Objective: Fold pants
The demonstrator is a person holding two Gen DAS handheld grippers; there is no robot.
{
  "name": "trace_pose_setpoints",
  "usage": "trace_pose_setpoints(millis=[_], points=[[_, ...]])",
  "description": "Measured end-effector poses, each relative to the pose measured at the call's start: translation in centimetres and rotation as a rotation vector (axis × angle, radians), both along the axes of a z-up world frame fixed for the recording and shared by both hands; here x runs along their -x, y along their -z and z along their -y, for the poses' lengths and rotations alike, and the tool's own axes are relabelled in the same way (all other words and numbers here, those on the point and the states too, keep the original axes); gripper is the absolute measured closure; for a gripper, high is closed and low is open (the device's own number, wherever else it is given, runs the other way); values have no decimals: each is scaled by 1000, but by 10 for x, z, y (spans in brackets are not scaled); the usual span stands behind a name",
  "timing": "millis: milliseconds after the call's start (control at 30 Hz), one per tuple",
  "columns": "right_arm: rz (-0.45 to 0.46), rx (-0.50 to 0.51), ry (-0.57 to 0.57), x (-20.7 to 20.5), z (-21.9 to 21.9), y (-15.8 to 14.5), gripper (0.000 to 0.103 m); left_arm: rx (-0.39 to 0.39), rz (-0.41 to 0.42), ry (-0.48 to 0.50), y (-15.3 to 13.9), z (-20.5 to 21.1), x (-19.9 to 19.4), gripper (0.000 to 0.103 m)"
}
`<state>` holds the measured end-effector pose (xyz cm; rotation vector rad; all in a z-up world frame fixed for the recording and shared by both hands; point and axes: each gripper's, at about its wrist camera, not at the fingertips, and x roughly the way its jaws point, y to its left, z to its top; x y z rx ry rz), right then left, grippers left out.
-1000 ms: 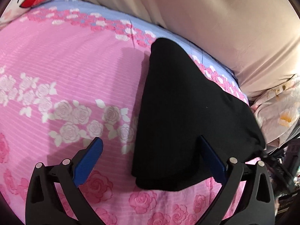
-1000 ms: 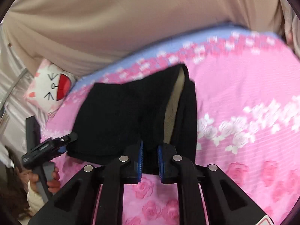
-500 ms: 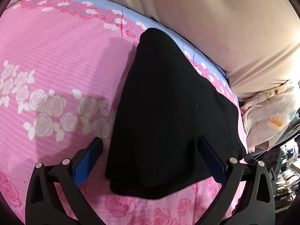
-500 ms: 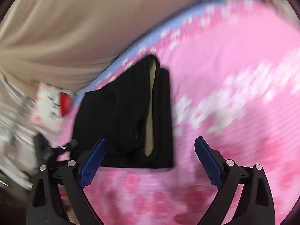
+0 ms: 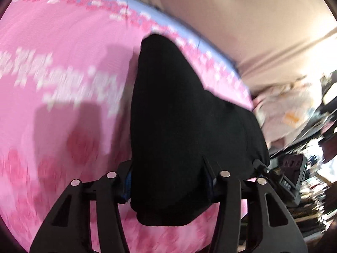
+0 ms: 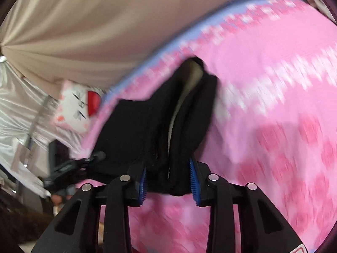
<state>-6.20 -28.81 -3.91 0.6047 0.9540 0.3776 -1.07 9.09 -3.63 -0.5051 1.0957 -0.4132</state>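
Folded black pants (image 5: 185, 116) lie on a pink rose-print bedsheet (image 5: 63, 67). My left gripper (image 5: 167, 181) has its jaws closing on the near end of the bundle; the cloth fills the gap and drapes over the right finger. In the right wrist view the pants (image 6: 134, 130) show a beige lining (image 6: 189, 88) along a fold. My right gripper (image 6: 168, 181) is closing on the near edge there, with its blue pads (image 6: 194, 181) against the cloth on both sides. The other gripper (image 6: 69, 166) shows at the pants' far left corner.
A beige fabric wall (image 5: 231, 21) runs behind the bed. A white cat-face pillow (image 6: 78, 107) sits off the bed's left corner in the right wrist view. Clutter and a flowered cushion (image 5: 284, 113) lie past the bed's right edge. Both views are motion-blurred.
Both grippers went from wide open half a second ago to closed around the pants' ends. The right gripper had been shut a second ago, opened, then moved in over the lined edge.
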Motion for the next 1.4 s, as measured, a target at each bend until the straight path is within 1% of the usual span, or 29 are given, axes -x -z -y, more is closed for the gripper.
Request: trace_pose_setpoints(millis=[33,67,133,167,200,267,300,333,367,400,433,467,500,533,567,600,633,667,700,733,767,867,967,1033,1100,1133,1200,1267,1400], points=[[-31,45,2,3,-1,11,55,-28,-9,-7,8,1,3,47],[-53,81,13,5,-1,21,45,-31,-10,-15,14,0,6,46],[-33,29,47,13,8,19,44,-16,2,-29,3,-4,6,47],[-11,53,65,15,12,5,46,-41,49,-30,-14,-4,7,48],[35,100,77,17,12,-10,62,-77,112,-33,-30,-3,8,48],[157,291,90,16,2,-49,84,-181,296,-49,-76,6,10,51],[191,323,89,13,-3,-60,87,-190,356,-45,-92,12,9,49],[241,326,70,7,-9,-72,89,-181,402,-38,-105,20,5,42],[264,321,44,0,-18,-77,96,-165,410,-38,-111,30,-3,34],[282,333,4,-14,-29,-79,98,-151,401,-32,-111,37,-13,32],[290,350,-21,-25,-39,-78,98,-142,383,-21,-107,47,-25,26],[280,370,-60,-41,-53,-70,98,-171,336,-18,-95,61,-44,23],[258,373,-85,-54,-60,-64,98,-196,302,-20,-84,67,-54,23],[229,373,-108,-66,-67,-54,98,-248,252,-33,-64,73,-71,24],[209,383,-116,-77,-68,-44,98,-314,218,-63,-45,72,-85,33],[186,423,-94,-87,-67,-34,99,-370,218,-90,-35,67,-89,36],[178,449,-72,-92,-64,-30,103,-467,222,-144,-23,61,-96,33],[165,439,-55,-99,-55,-22,103,-494,218,-163,-13,55,-102,30],[147,398,-47,-104,-48,-16,103,-469,192,-166,-5,50,-104,30],[129,326,-48,-110,-40,-8,103,-404,146,-175,1,41,-109,30],[126,293,-43,-113,-37,-3,103,-356,124,-194,4,33,-113,29],[126,339,-46,-115,-50,-7,103,-418,138,-192,4,34,-116,26],[167,312,-22,-102,-53,-27,103,-470,159,-199,1,37,-112,21],[120,392,-20,-107,-50,-12,103,-466,157,-201,1,37,-111,21],[113,346,-14,-107,-41,-8,103,-476,156,-195,-3,39,-107,21],[100,347,-10,-103,-40,-14,103,-486,167,-192,-8,41,-104,21],[150,369,13,-90,-44,-36,93,-517,201,-199,-20,41,-94,18],[196,354,-17,-82,-53,-55,93,-554,246,-214,-35,42,-81,13],[271,341,-176,-87,-106,-86,93,-651,301,-238,-53,39,-63,11]])
